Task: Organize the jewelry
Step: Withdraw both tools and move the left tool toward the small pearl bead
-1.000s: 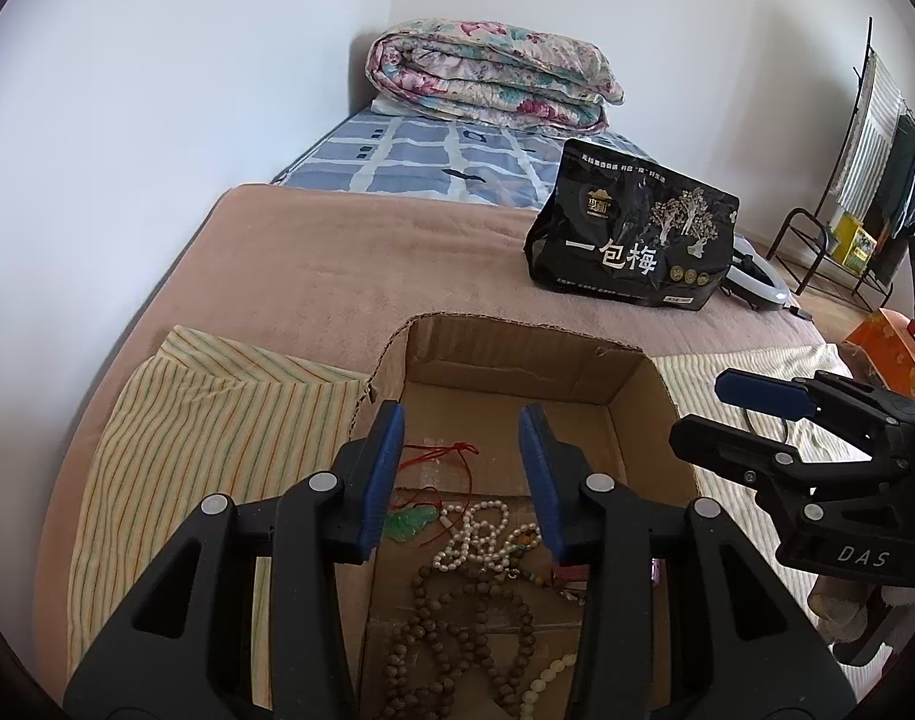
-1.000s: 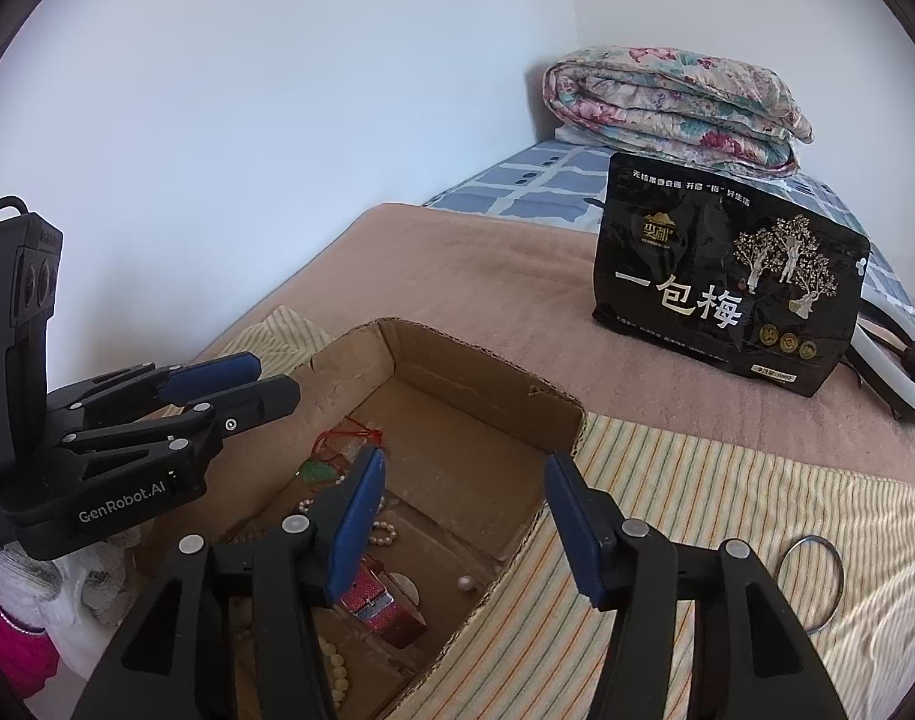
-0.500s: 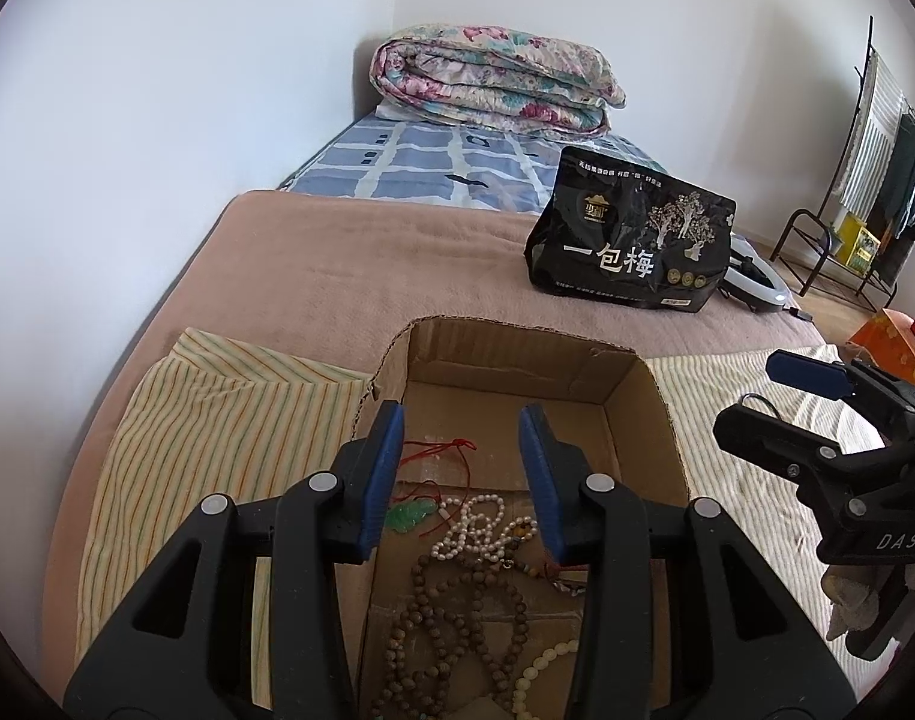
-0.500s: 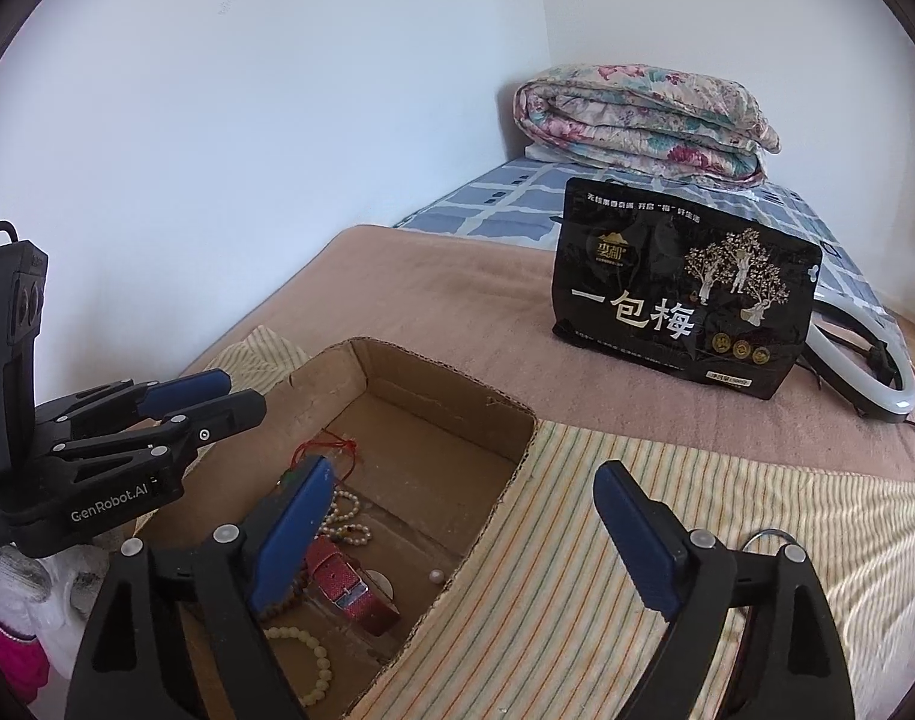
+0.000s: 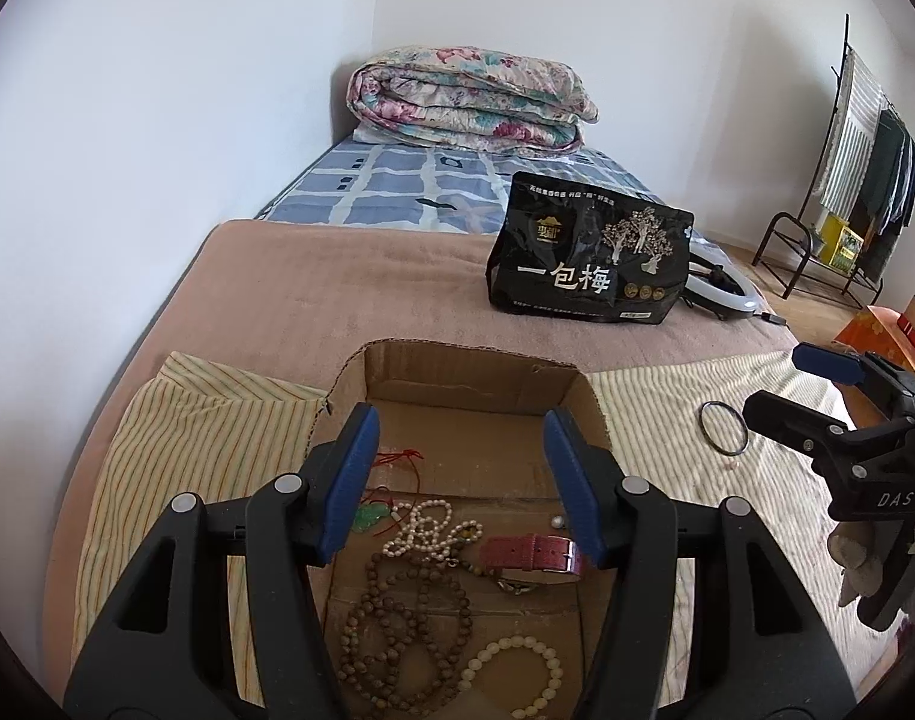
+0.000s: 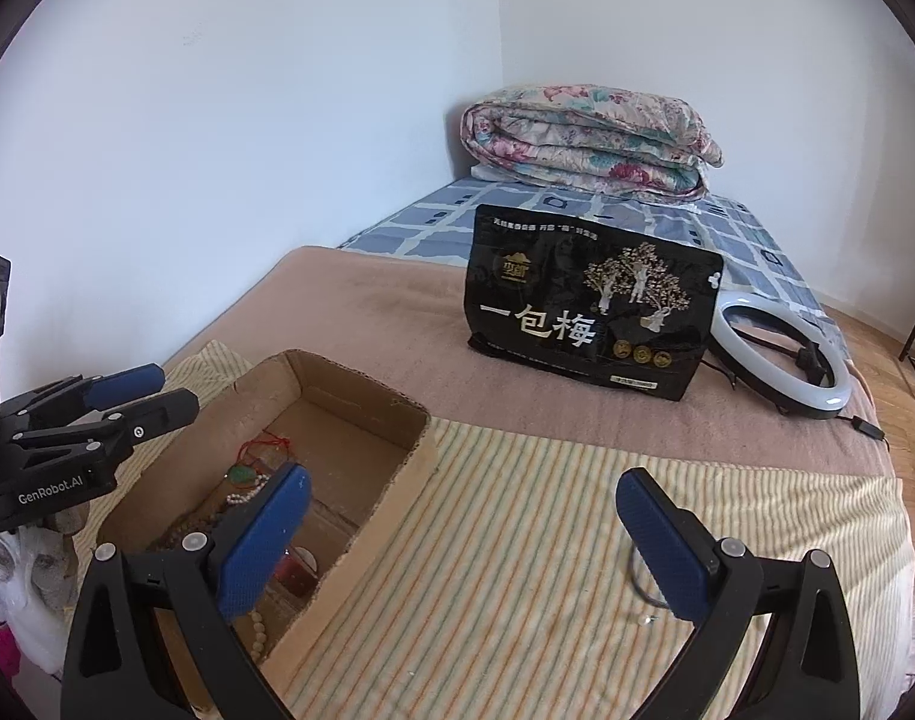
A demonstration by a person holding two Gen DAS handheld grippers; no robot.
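The left gripper (image 5: 460, 483) hangs over the cardboard box (image 5: 475, 375), and its blue fingers (image 5: 354, 480) are spread apart with nothing between them. Down in the box, nearest, lie a brown wooden bead necklace (image 5: 397, 618) and a pale bead bracelet (image 5: 511, 675). A bit farther in are a red watch strap (image 5: 526, 553), a string of small white pearls (image 5: 426, 531), a green pendant (image 5: 370, 517) and a thin red cord (image 5: 406, 457). One loose pearl (image 5: 557, 521) sits by the right finger.

The right gripper (image 6: 460, 525) is to the right of the box, above the striped cloth (image 6: 517, 528). Its fingers (image 6: 265, 537) are wide open and hold nothing. A dark bangle (image 5: 723, 427) lies flat on the striped cloth, just past the tips of the right gripper as seen from the left camera. In the right camera only a thin bit of it (image 6: 640, 582) shows by the right finger. A tiny clear bit (image 6: 646, 619) lies on the cloth close to it; I cannot tell what it is.

The box and cloth sit on a brown blanket (image 5: 337, 288) on the bed. Farther back stands a black snack bag (image 6: 589, 306) with gold trees on it. A white ring light (image 6: 781, 354) lies beside the bag, partly behind it. Past that is a blue checked sheet (image 5: 409, 192). A folded flowery quilt (image 6: 589, 141) is in the far corner by the wall. A clothes rack (image 5: 859, 150) stands far off on the floor.
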